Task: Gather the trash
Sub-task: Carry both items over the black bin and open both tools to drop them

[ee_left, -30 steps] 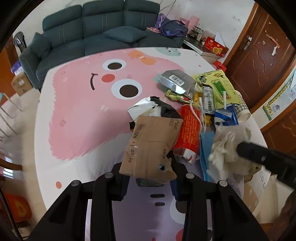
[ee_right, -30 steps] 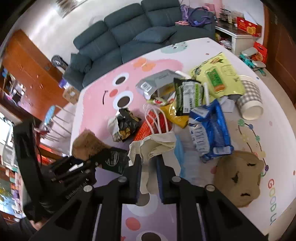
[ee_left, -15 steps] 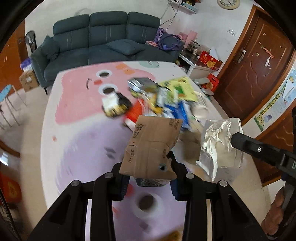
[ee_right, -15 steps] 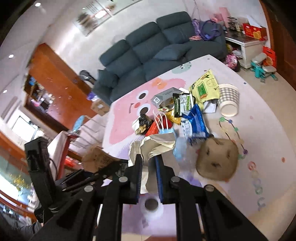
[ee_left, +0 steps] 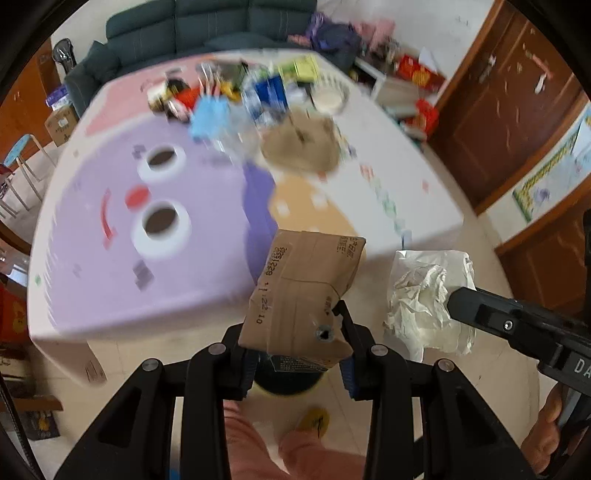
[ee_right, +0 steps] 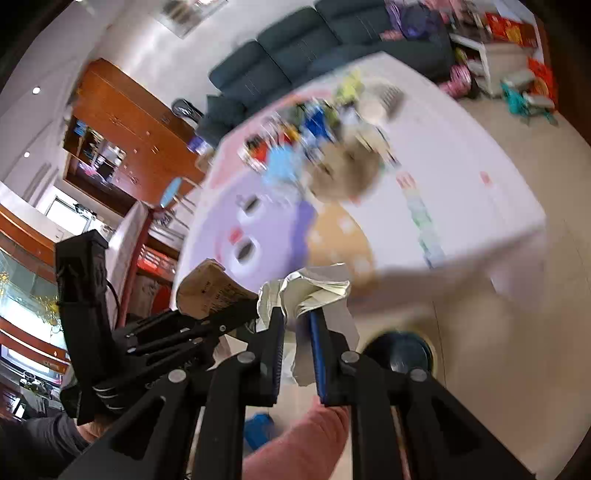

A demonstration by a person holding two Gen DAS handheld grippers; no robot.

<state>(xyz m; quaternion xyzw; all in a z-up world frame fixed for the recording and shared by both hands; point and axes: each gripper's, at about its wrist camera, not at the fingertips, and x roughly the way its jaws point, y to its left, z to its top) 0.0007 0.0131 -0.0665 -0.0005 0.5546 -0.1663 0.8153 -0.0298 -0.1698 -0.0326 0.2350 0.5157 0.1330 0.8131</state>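
My left gripper is shut on a crushed brown cardboard box, held in the air off the table's near edge. My right gripper is shut on a crumpled white paper wad, which also shows in the left wrist view, to the right of the box. A dark round bin stands on the floor right under the box; it also shows in the right wrist view. More trash lies heaped at the far side of the table.
A brown paper bag and a paper cup lie among the wrappers. A dark sofa stands behind the table, wooden doors to the right. The person's pink-clad legs are below the grippers.
Both grippers have pulled back from the trash heap, off the table's near edge, still holding the box and the paper wad. The floor and the bin have come into view.
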